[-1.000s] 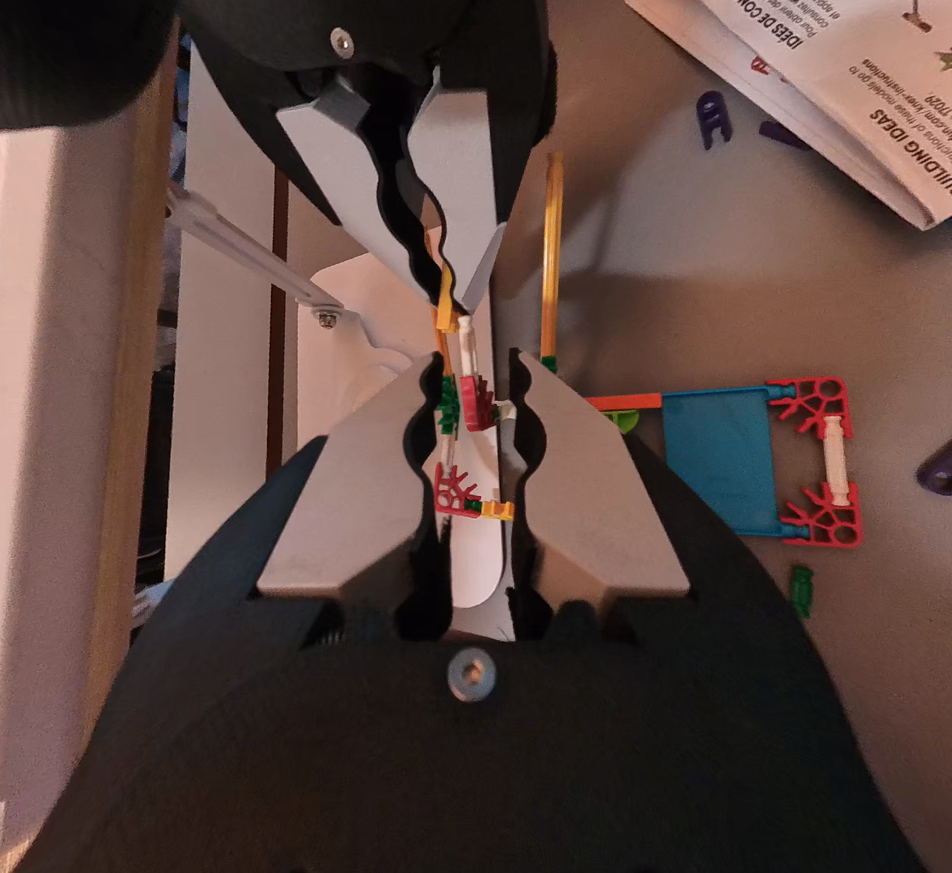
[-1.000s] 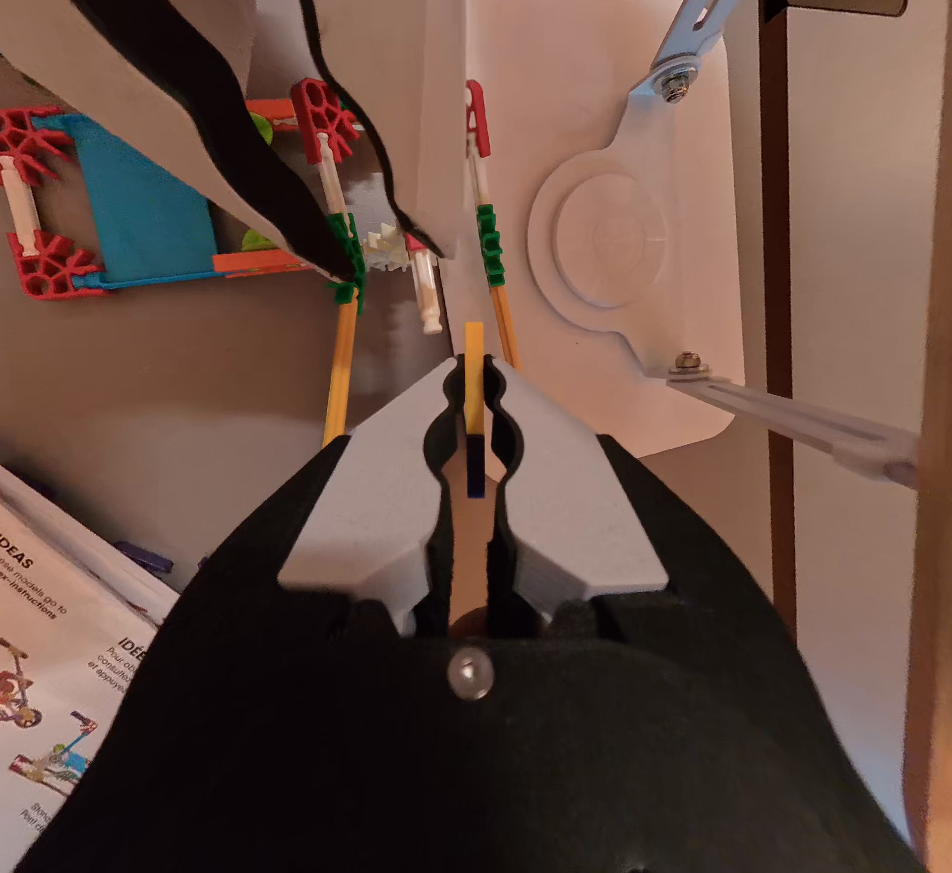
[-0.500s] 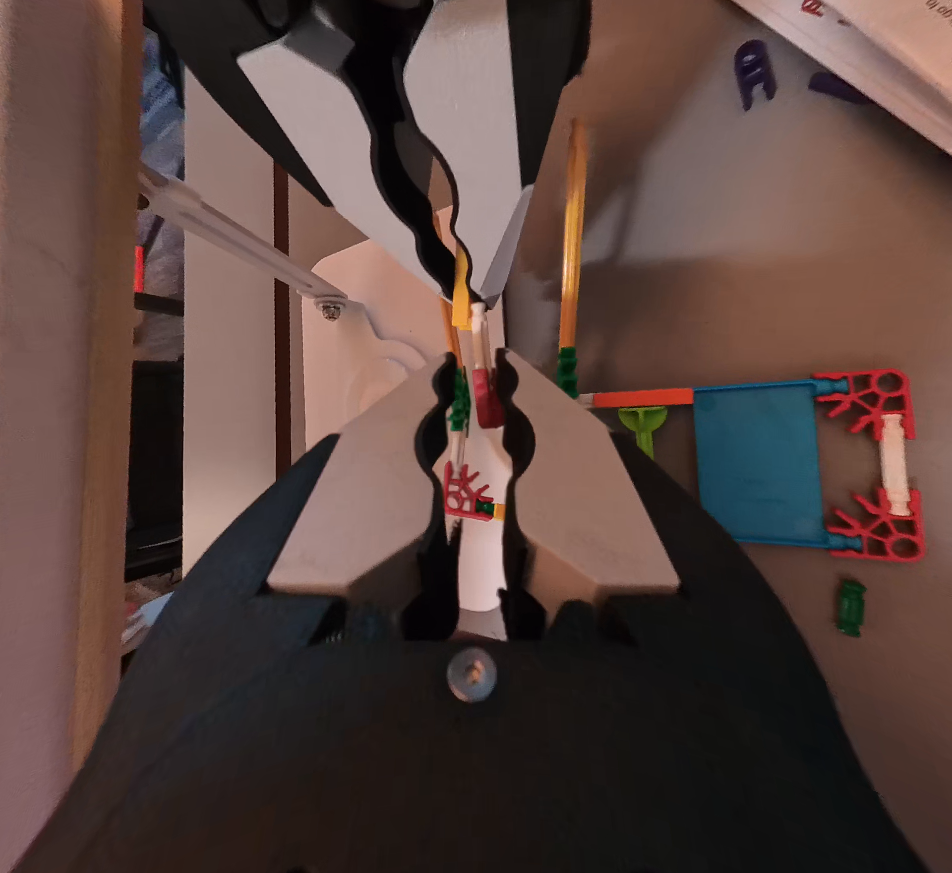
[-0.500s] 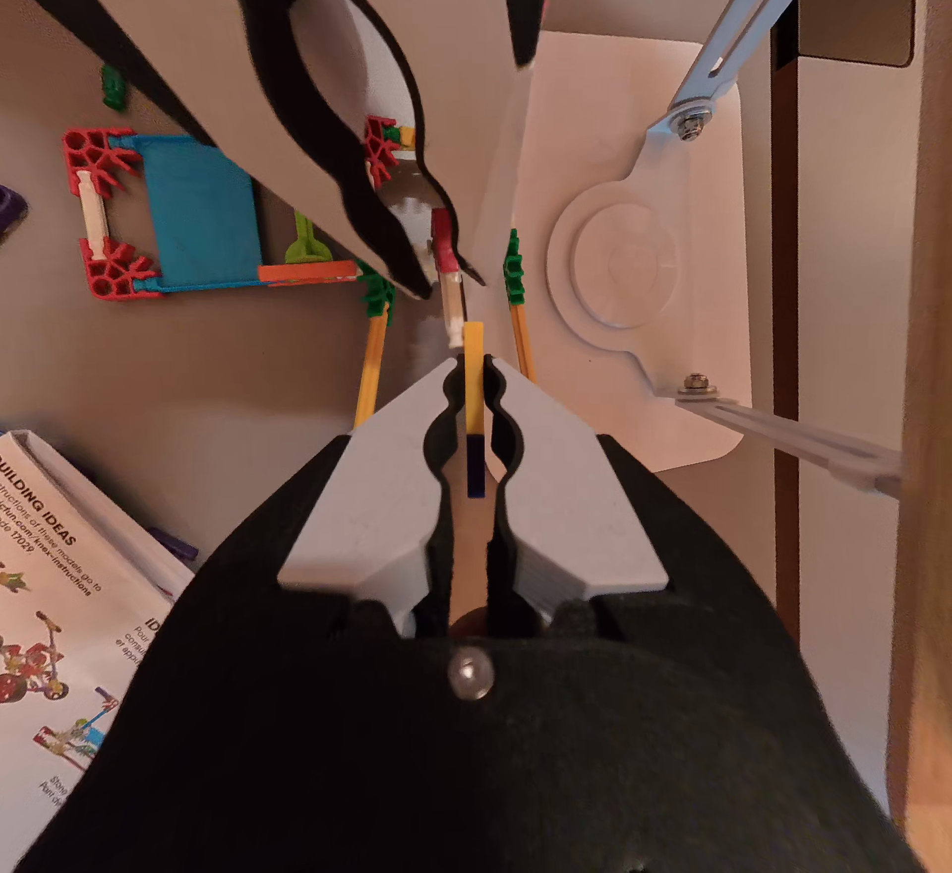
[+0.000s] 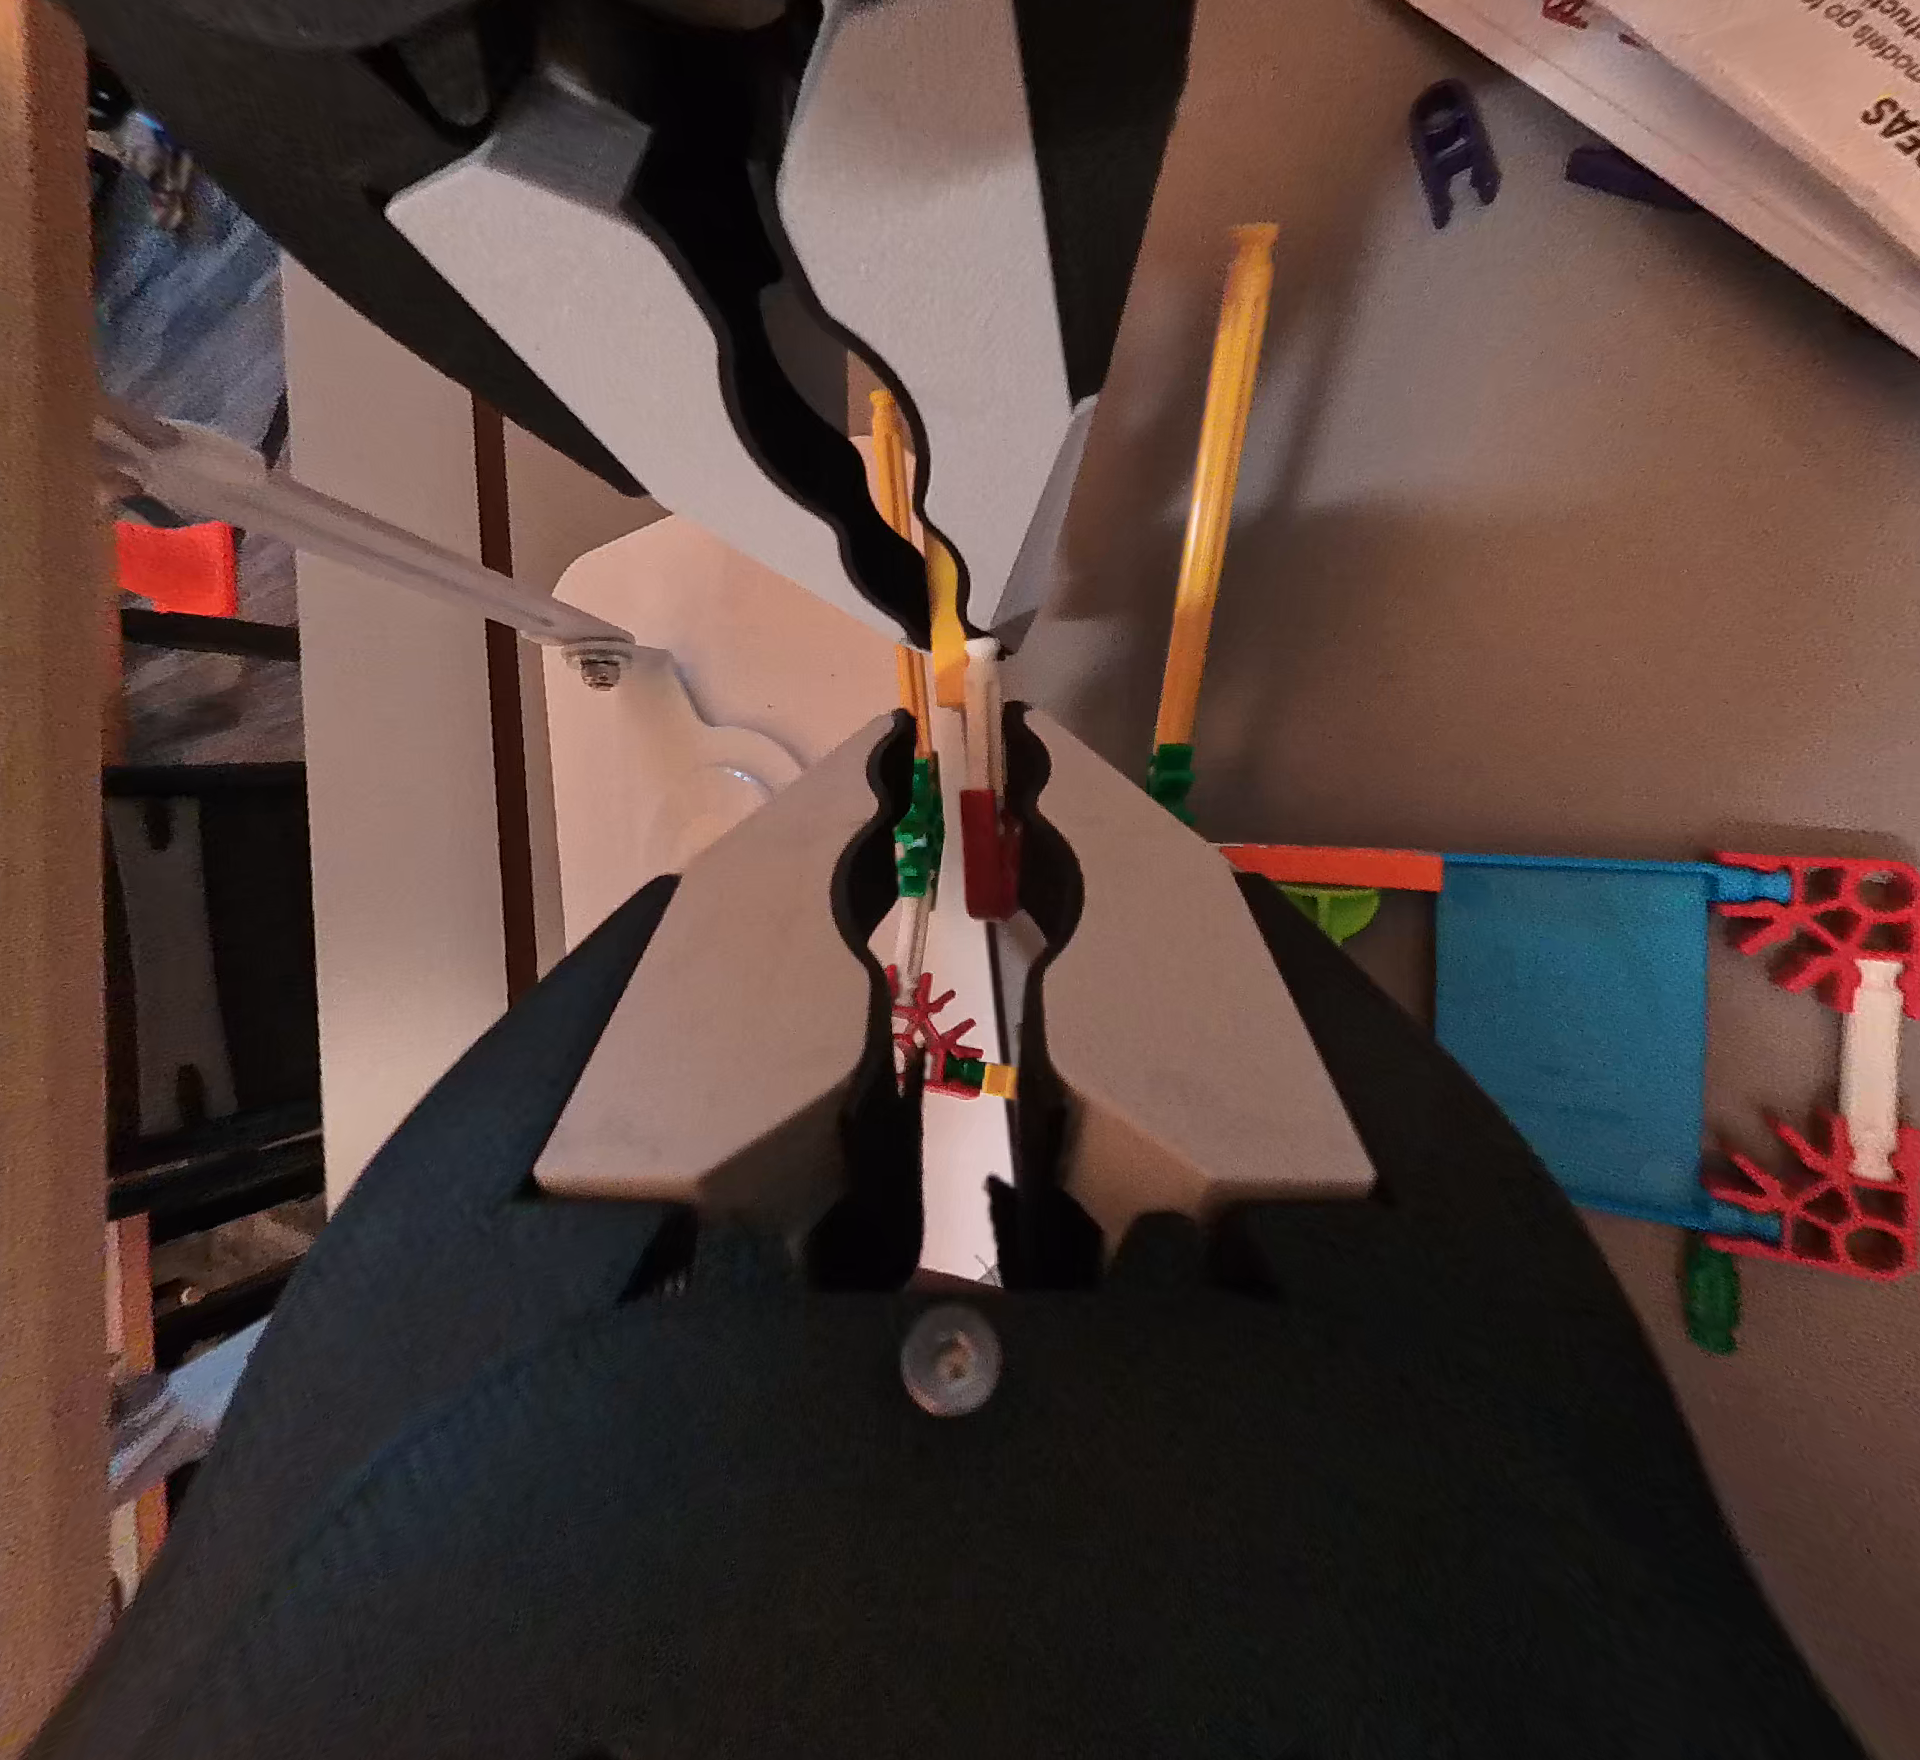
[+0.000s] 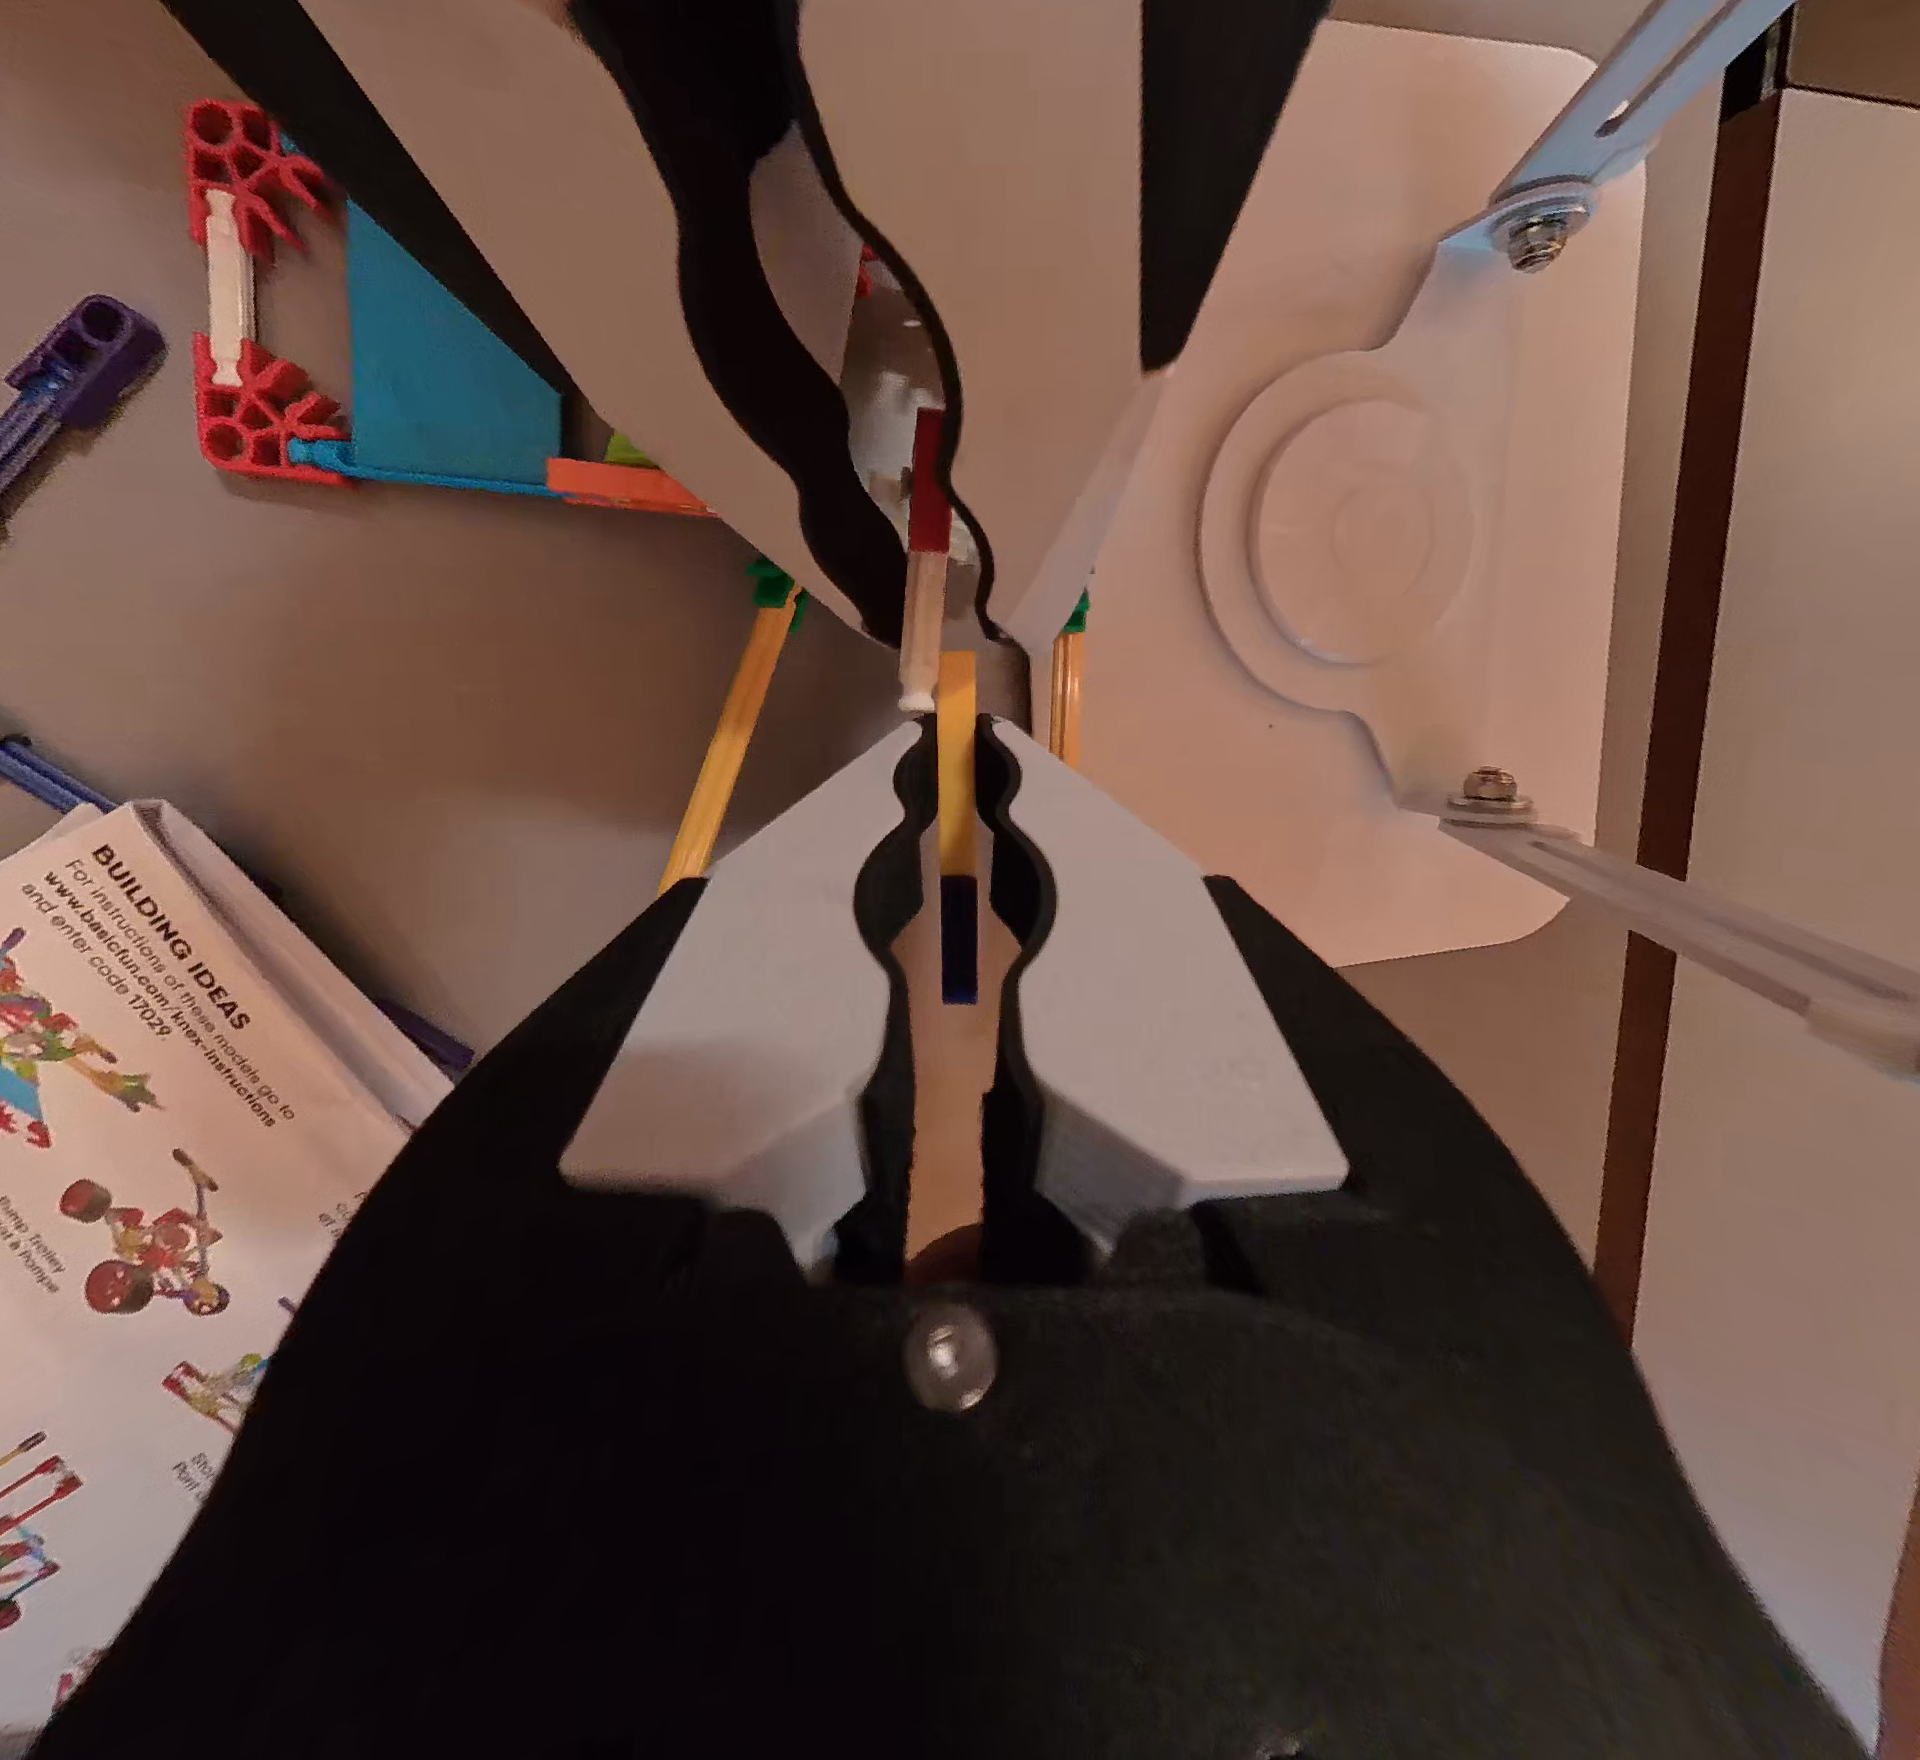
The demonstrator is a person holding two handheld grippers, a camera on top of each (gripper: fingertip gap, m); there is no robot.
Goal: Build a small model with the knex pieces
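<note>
My left gripper (image 5: pixel 958 721) is shut on a red connector (image 5: pixel 982 843) with a short white rod (image 5: pixel 982 692) pointing forward. My right gripper (image 6: pixel 951 723) is shut on a flat yellow-and-blue piece (image 6: pixel 956 827). The two grippers face each other tip to tip above the table. The yellow tip (image 6: pixel 957 687) sits right beside the end of the white rod (image 6: pixel 920 661). Under them lies a toy model: a blue panel (image 5: pixel 1569 1024) with red connectors (image 5: pixel 1829 921), an orange rod (image 5: pixel 1340 869), green connectors and long yellow rods (image 5: pixel 1210 484). The model's middle is hidden by the fingers.
An instruction booklet (image 6: pixel 156 1139) lies near the right gripper. Loose purple pieces (image 6: pixel 88 344) and a small green piece (image 5: pixel 1709 1305) lie on the grey table. A white plate (image 6: pixel 1351 515) with metal strips (image 6: pixel 1662 48) is at the table's edge beside a wooden panel. My left and right fingertips are right by each other.
The two grippers have closed in on each other. The yellow piece's tip now sits beside the white rod's end. Both grips are unchanged.
</note>
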